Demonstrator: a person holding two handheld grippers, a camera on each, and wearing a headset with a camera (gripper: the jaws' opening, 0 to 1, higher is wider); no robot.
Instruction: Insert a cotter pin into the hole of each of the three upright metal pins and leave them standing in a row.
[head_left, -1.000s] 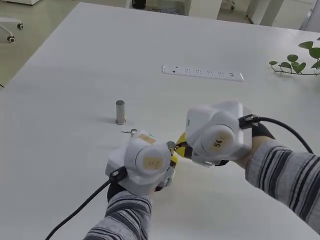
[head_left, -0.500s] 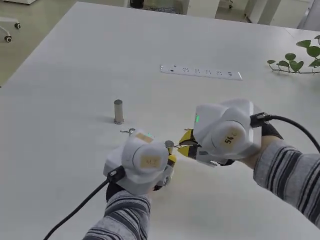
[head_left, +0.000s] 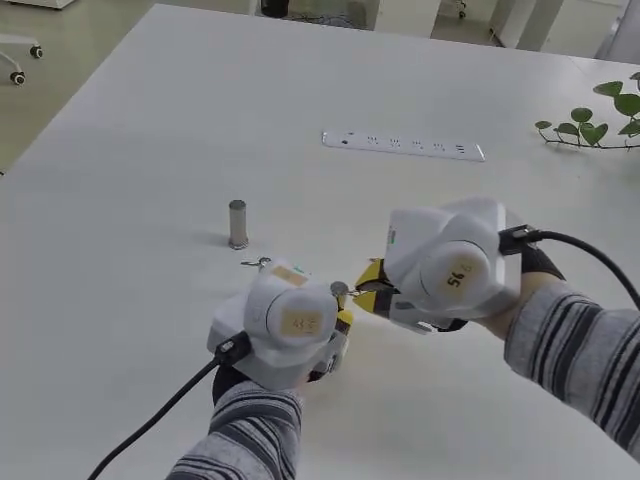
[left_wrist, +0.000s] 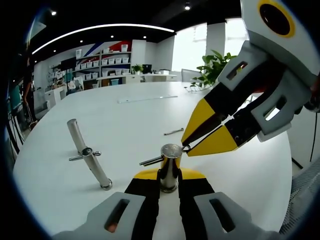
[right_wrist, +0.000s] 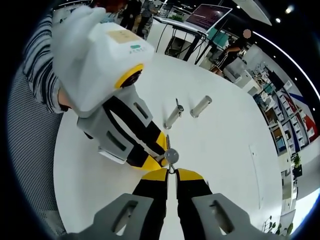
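Note:
My left gripper is shut on a short metal pin and holds it upright, just over the table. A thin cotter pin sticks through the pin's head. My right gripper comes in from the right, its yellow jaws shut on the cotter pin's near end, right beside the pin top. In the head view the two grippers meet tip to tip, left gripper and right gripper. A plain metal pin stands upright farther left. A second pin with a cotter pin across it stands beside it.
A loose cotter pin lies on the white table beyond the held pin. A white power strip lies at the back, and a potted plant's leaves are at the far right. Both cables trail toward me.
My right gripper has drawn slightly to the right while staying at the pin's head. The left gripper and the standing pins have kept their places.

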